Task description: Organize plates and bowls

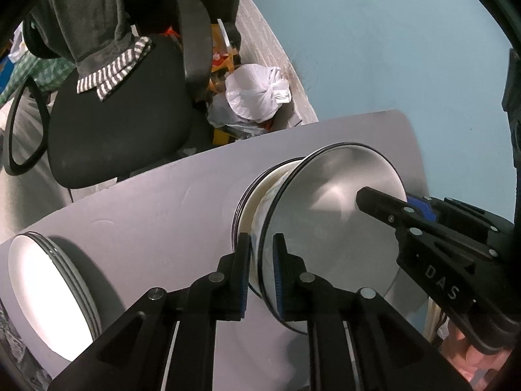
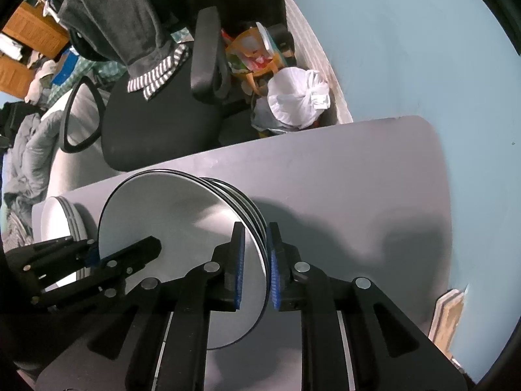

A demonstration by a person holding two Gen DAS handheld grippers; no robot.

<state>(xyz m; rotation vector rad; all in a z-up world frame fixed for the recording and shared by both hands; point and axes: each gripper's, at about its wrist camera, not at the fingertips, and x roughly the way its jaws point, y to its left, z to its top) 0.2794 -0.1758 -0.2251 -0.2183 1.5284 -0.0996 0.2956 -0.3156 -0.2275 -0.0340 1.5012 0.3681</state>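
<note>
Plate [image 1: 329, 228], white with a thin dark rim, is held up on edge over the grey table [image 1: 162, 202], in front of a stack of plates [image 1: 257, 195] behind it. Both tools pinch its rim: the left gripper [image 1: 262, 277] at its left edge, the right gripper [image 2: 255, 267] at its right edge. It looks mid-transfer; next it needs lowering flat onto a pile, perhaps the second stack [image 1: 52, 293] at near left.
</note>
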